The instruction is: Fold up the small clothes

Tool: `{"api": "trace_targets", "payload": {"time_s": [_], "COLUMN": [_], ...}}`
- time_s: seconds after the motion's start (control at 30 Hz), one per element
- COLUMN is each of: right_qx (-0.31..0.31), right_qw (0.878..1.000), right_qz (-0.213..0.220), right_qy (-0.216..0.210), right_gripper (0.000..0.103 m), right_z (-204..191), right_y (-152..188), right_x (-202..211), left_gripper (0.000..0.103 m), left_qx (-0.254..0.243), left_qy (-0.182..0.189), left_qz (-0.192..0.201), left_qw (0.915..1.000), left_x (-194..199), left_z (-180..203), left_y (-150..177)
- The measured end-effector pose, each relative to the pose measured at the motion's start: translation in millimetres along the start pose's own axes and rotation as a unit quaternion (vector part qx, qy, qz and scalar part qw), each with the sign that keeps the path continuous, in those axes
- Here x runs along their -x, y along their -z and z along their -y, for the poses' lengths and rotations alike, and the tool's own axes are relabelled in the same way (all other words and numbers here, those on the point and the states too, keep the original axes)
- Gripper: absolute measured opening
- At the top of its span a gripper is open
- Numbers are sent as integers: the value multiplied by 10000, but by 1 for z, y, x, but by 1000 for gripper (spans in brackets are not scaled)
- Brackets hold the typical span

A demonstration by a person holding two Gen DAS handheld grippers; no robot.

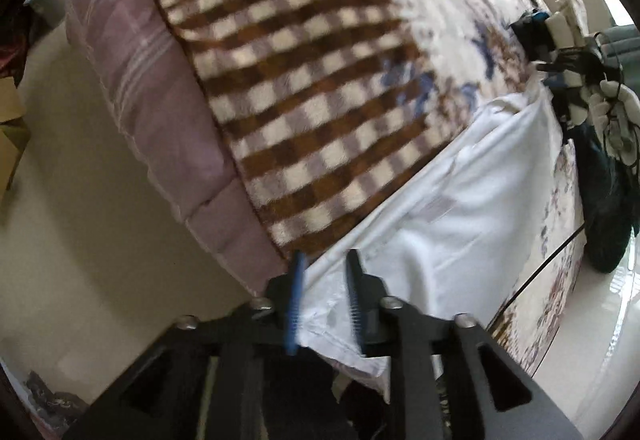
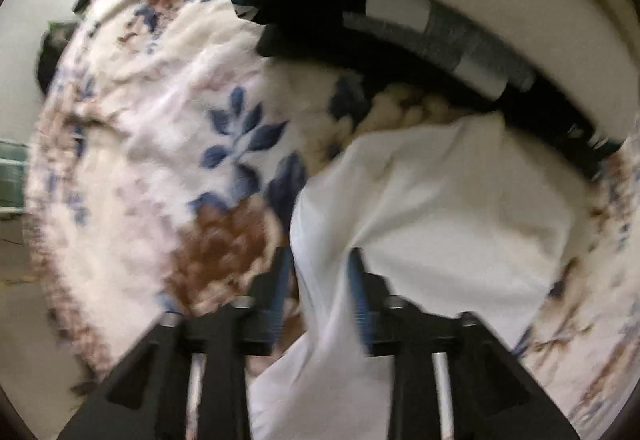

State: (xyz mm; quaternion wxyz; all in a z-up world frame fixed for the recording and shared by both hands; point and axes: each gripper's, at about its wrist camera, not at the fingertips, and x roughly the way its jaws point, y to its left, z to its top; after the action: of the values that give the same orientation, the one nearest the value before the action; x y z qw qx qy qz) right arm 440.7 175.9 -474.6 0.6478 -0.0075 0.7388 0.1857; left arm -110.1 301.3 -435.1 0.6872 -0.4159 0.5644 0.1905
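Observation:
A white garment (image 1: 460, 208) lies stretched across a bed. In the left wrist view my left gripper (image 1: 326, 272) has its blue-padded fingers closed on the garment's hem, with cloth bunched between them. In the right wrist view my right gripper (image 2: 320, 272) is closed on another edge of the same white garment (image 2: 440, 208), which drapes down between the fingers and spreads to the right. The right gripper also shows far right in the left wrist view (image 1: 560, 52), held in a white-gloved hand. The frames are motion-blurred.
The bed carries a brown-and-cream checked blanket (image 1: 300, 80) and a floral fleece blanket (image 2: 160, 144). A mauve mattress edge (image 1: 152, 100) drops to the pale floor on the left. Dark clothing (image 2: 320, 0) and a cream knitted item (image 2: 408, 104) lie at the far side.

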Motion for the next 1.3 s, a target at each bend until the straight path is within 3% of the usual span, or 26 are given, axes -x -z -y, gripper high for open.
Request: {"api": "trace_targets", "payload": {"time_s": [0.17, 0.27, 0.47, 0.6, 0.77, 0.8, 0.87, 0.9, 0.93, 1.0, 1.07, 1.1, 1.17, 1.23, 1.27, 1.3], "right_qx": [-355, -376, -677, -1463, -1780, -1777, -1785, -1803, -1820, -1766, -1783, -1833, -1920, -2115, -2159, -2246], "right_qw": [9968, 9967, 9935, 9861, 9813, 9813, 9804, 9790, 9782, 9798, 9801, 9790, 9765, 9697, 9672, 9620], "right_qz": [522, 700, 830, 784, 590, 529, 431, 403, 449, 557, 663, 726, 753, 639, 566, 488], "right_qy": [-498, -148, 397, 121, -433, -516, -720, -857, -890, -760, -565, -514, -625, -1039, -1210, -1476], "right_gripper": [41, 41, 41, 41, 41, 41, 41, 41, 30, 6, 3, 3, 3, 6, 10, 26], "right_z": [33, 53, 115, 174, 203, 205, 209, 212, 213, 214, 217, 222, 229, 235, 236, 236], "right_y": [16, 20, 45, 57, 58, 58, 61, 63, 65, 68, 70, 71, 73, 79, 82, 89], "right_x": [54, 72, 77, 55, 18, 12, 1, -6, -8, -9, -7, -4, -3, -4, -5, -7], "left_gripper": [30, 44, 45, 45, 45, 45, 35, 7, 6, 6, 5, 6, 10, 16, 21, 26], "left_qx": [-368, -674, -1453, -1891, -2094, -2115, -2269, -2398, -2619, -3110, -3330, -3410, -3582, -3354, -3232, -3153], "left_qy": [-106, 85, 806, 1216, 1100, 1121, 968, 952, 820, 523, 355, 93, -44, 219, 392, 517], "left_qz": [230, 380, 495, 158, -591, -705, -781, -753, -784, -690, -642, -713, -772, -1005, -1070, -1113], "left_qw": [9990, 9970, 9849, 9743, 9698, 9684, 9659, 9632, 9584, 9465, 9401, 9373, 9304, 9365, 9395, 9410], "left_x": [10, 5, -41, -87, -170, -182, -202, -206, -208, -199, -190, -187, -185, -184, -182, -182], "left_z": [38, 76, 193, 267, 338, 346, 362, 368, 375, 386, 394, 396, 399, 392, 386, 380], "left_y": [-14, -39, -139, -210, -270, -274, -281, -282, -282, -281, -286, -289, -292, -295, -294, -293]}}
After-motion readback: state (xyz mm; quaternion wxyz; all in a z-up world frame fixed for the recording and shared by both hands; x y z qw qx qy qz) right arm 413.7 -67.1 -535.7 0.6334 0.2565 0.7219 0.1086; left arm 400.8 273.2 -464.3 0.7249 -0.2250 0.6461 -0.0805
